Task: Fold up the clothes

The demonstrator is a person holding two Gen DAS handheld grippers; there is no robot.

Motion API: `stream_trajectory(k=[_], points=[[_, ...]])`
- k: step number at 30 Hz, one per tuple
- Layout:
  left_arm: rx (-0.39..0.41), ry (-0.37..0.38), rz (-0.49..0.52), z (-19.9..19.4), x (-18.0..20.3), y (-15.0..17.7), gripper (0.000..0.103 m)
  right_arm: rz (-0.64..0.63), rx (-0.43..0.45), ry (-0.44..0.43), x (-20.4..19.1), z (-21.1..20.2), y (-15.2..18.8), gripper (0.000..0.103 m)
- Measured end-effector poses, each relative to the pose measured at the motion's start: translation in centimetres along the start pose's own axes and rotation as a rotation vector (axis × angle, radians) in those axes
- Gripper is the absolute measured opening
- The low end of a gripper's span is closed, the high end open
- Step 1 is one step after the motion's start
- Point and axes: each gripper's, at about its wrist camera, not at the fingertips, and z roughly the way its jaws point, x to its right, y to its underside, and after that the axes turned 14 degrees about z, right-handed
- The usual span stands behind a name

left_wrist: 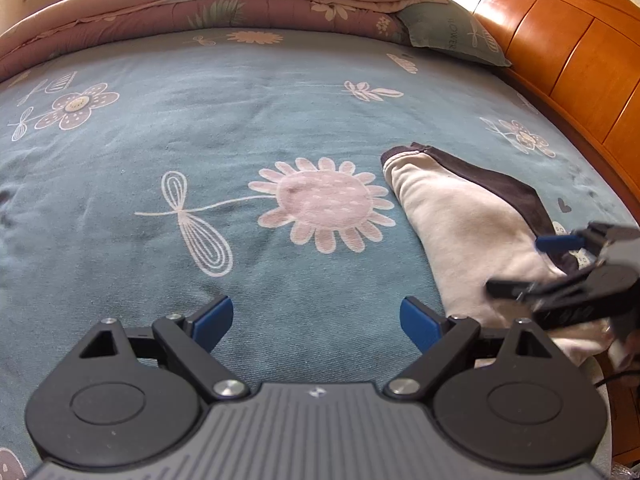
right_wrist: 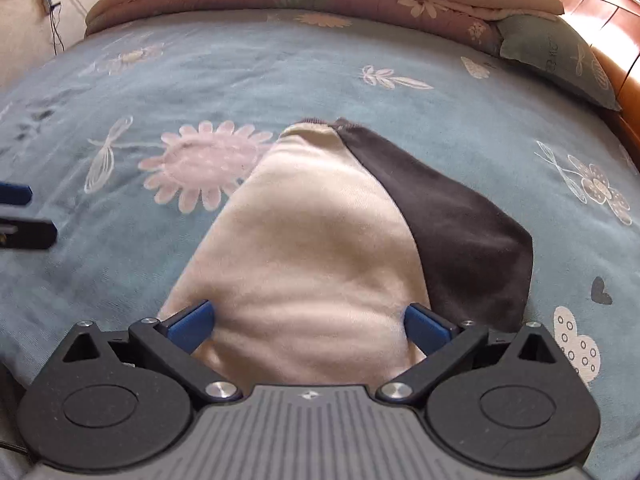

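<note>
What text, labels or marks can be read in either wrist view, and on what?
"FLOWER": printed on the green pillow by the wooden headboard, read in the left wrist view.
Same pillow in the right wrist view: print too blurred to read.
Small pale emblem, no letters: on the grey body of each gripper, left and right.
The cream and brown garment and the floral bedsheet show no text.

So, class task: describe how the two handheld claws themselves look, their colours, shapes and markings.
Both match. The left claw and right claw have blue pads on black angular link arms with silver pivot bolts, two round black discs, and a grey ribbed body with a small white emblem. No cables or sleeves are clearly visible.
</note>
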Motion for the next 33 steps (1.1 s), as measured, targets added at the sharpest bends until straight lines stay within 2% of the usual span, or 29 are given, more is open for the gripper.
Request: stream_trajectory(k=[2,5,7,10,14,17,20,21,25,28,29,31,33], points=[[-0.006,0.004,0.001,0.4,0.0,0.0,0.09,0.031,0.05,-0.026,0.2,-0.8,-1.4,0.103],[-0.014,0.011,0.001,0.8,-0.1,0.0,0.09,0.05,0.082,-0.012,0.3,0.3,-3.2,0.103],[-0.021,0.006,-0.004,1.1,-0.3,0.2,0.09,0.075,0.031,0.013,0.6,2.8,-3.4,0.103],[-0.035,-0.007,-0.022,1.4,-1.2,0.4,0.091,0.081,0.003,0.015,1.2,4.4,-2.6,0.103],[-0.038,-0.016,-0.056,2.2,-2.4,0.5,0.09,0.127,0.044,-0.043,1.1,2.2,-3.9,0.103],[-0.038,-0.013,-0.059,2.6,-2.7,0.4,0.091,0.099,0.075,-0.149,-0.1,1.7,-4.6,0.103],[-0.036,-0.001,-0.07,2.8,-3.0,0.7,0.091,0.075,-0.042,-0.134,-0.9,5.0,-4.0,0.103],[-0.039,-0.004,-0.075,2.9,-3.3,0.8,0.091,0.069,-0.047,-0.124,-0.9,5.8,-3.5,0.103],[-0.048,-0.015,-0.094,3.2,-4.2,1.0,0.091,0.086,-0.014,-0.129,-1.7,4.1,-4.7,0.103],[-0.044,-0.022,-0.102,3.2,-4.5,0.9,0.091,0.061,0.043,-0.23,-2.8,2.9,-5.7,0.103],[-0.042,-0.023,-0.103,3.1,-4.6,0.8,0.091,0.054,0.036,-0.253,-3.1,3.2,-5.7,0.103],[-0.037,-0.021,-0.103,2.9,-4.7,0.8,0.091,0.041,-0.018,-0.253,-3.7,5.3,-5.2,0.103],[-0.031,-0.023,-0.108,2.5,-4.8,0.8,0.091,-0.018,0.014,-0.219,-4.1,5.9,-4.3,0.103]])
